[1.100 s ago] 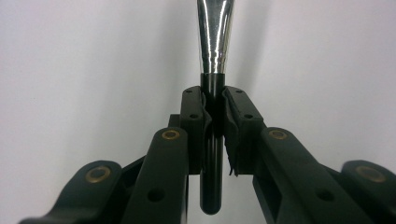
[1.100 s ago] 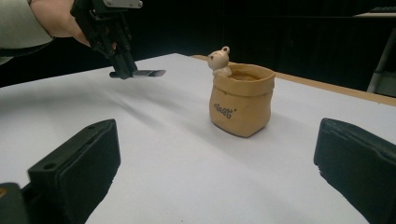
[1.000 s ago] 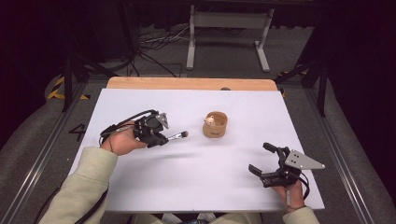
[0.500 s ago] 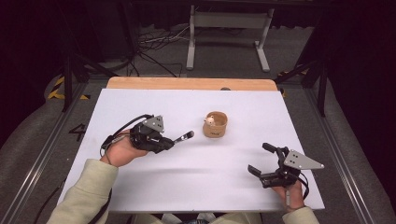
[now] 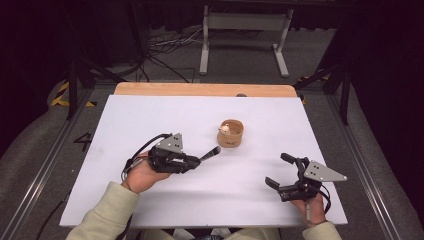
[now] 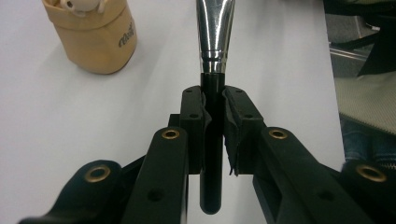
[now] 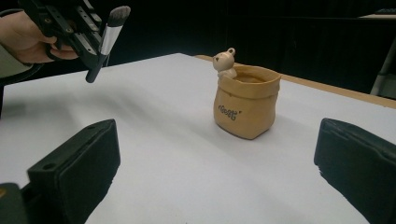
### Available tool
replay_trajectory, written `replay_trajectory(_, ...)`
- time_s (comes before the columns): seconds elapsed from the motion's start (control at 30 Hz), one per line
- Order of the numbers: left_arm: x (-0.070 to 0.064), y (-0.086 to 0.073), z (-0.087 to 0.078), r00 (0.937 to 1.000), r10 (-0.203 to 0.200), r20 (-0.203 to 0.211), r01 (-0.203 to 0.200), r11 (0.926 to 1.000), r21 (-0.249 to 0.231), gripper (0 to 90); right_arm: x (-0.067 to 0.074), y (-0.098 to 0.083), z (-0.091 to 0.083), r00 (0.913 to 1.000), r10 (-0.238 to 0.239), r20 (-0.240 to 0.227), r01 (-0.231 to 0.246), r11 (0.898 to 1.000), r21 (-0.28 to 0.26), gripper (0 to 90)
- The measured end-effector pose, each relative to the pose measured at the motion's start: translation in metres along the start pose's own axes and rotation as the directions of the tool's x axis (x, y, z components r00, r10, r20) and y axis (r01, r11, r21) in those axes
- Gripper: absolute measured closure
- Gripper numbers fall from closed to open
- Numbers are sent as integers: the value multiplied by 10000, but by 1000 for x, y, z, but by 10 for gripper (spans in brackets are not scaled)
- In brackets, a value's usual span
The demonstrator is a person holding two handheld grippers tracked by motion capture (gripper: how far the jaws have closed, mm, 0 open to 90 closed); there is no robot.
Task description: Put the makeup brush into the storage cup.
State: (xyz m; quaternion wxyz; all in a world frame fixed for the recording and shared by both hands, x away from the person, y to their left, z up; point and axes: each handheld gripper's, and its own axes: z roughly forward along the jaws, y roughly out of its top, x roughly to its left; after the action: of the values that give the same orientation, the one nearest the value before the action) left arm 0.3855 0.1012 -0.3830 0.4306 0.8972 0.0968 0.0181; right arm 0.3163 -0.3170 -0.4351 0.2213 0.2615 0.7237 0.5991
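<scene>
While the left gripper (image 5: 200, 159) clamps the brush (image 5: 211, 152), tip it upright over the pot (image 5: 230, 134) at frame centre; the right gripper (image 5: 284, 172) gapes wide.

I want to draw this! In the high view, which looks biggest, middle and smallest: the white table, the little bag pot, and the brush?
1. The white table, by far the biggest.
2. The bag pot.
3. The brush, held in the left gripper; its handle is partly hidden, so it may really be about as long as the pot.

Glossy metal-ferruled brush (image 6: 214, 32), seemingly matt ceramic sack-shaped pot (image 7: 245, 106), smooth white tabletop (image 5: 150, 120).
</scene>
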Motion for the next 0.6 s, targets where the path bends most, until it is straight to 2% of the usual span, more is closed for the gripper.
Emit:
replay_trajectory(0.1,-2,-3,4,9999,-95,38,96,9995,-288,792,0,0,0,10000,-38,5,38,10000,38,5)
replay_trajectory(0.23,-4,-8,11,9991,-297,300,320,9963,-795,791,1,0,0,10000,-37,-3,37,10000,46,5)
replay_trajectory(0.3,-6,-9,14,9998,-171,117,181,9963,-840,791,1,1,0,10000,-68,-17,68,10000,62,5)
replay_trajectory(0.5,-11,-16,16,9998,-101,163,122,9911,-1328,791,3,2,0,9999,-143,-65,144,9998,131,5)
replay_trajectory(0.6,-13,-22,16,9992,-237,320,297,9789,-2019,791,6,4,1,9996,-220,-203,224,9995,204,1)
